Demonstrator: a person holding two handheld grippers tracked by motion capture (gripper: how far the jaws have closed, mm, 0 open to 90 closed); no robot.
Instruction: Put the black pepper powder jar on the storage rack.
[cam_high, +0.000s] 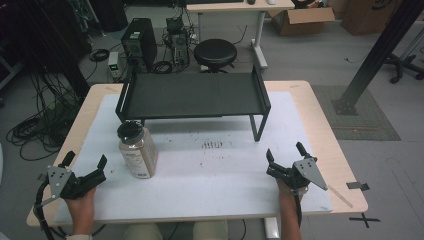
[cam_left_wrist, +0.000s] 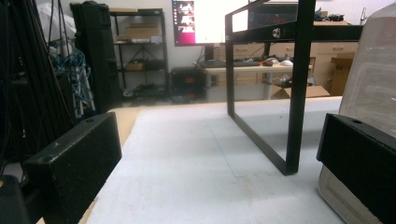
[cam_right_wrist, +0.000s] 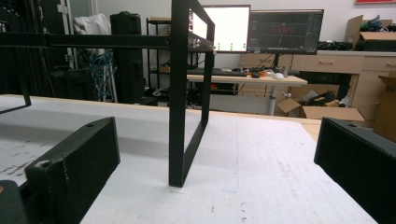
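A clear plastic jar with a black lid and pale contents stands upright on the white mat, left of centre. Its wall shows at the right edge of the left gripper view. My left gripper rests open near the table's front left corner, a short way left of the jar, nothing between its jaws. My right gripper sits open at the front right, also empty. A black metal shelf rack stands at the back of the mat; its legs show as the rack leg and the rack leg.
The white mat covers most of the wooden table. Dark scuff marks sit mid-mat. Behind the table are a black stool, computer towers and cables on the floor. A black post rises at the right.
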